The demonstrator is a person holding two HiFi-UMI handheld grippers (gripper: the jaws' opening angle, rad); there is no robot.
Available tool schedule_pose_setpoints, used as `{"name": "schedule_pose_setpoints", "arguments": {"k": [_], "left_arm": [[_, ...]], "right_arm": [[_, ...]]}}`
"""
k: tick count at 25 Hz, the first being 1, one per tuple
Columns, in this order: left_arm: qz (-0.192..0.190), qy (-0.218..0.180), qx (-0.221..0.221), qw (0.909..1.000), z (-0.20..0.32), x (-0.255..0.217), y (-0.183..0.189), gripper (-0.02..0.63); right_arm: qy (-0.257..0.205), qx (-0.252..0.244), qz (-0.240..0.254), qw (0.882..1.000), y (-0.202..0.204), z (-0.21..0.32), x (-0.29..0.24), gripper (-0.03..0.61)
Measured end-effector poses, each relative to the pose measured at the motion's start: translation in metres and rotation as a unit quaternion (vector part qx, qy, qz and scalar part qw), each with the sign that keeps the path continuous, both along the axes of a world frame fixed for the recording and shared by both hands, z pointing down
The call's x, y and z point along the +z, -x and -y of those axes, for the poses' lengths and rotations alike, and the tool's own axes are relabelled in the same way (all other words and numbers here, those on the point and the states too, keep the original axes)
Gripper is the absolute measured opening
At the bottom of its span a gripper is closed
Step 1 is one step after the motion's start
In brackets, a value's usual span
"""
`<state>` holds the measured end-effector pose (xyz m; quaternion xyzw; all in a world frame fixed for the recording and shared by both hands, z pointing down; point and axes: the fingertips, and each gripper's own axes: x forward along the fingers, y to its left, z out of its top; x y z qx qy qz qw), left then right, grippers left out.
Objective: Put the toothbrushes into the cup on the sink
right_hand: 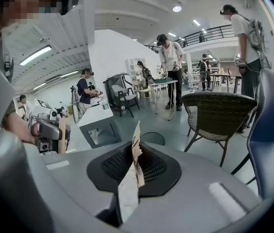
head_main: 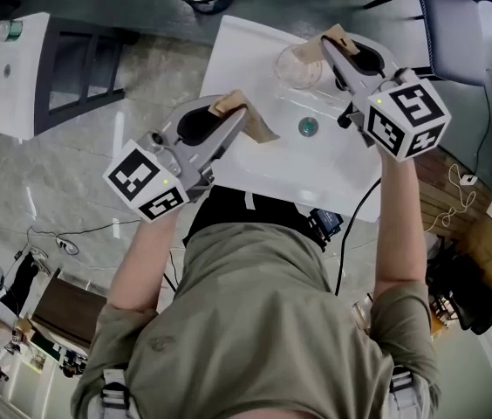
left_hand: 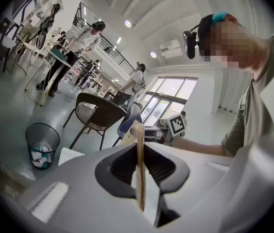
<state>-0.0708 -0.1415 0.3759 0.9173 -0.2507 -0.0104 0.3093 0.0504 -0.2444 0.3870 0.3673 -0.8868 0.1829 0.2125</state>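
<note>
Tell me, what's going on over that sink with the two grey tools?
A person stands at a white sink with a hand-held gripper in each hand. The left gripper is shut on a thin tan strip. The right gripper is shut on a torn paper piece and is held close to the clear cup on the sink. No toothbrush can be made out.

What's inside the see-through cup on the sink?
Nothing shows inside the cup; through it only white sink shows. The right gripper covers its right edge, so that bit is hidden.
</note>
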Motion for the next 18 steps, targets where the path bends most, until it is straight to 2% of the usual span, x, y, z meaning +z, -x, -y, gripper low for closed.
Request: {"name": "schedule_pose_setpoints", "arguments": {"k": [11,18], "left_arm": [[0.0,0.005,0.005,1.0,0.007,0.008,-0.003,0.048],[0.003,0.004,0.009,0.9999,0.01,0.009,-0.009,0.048]], "right_arm": [[0.023,-0.059,-0.021,0.998,0.012,0.009,0.013,0.044],[0.029,-0.079,-0.021,0.996,0.016,0.013,0.017,0.044]]}}
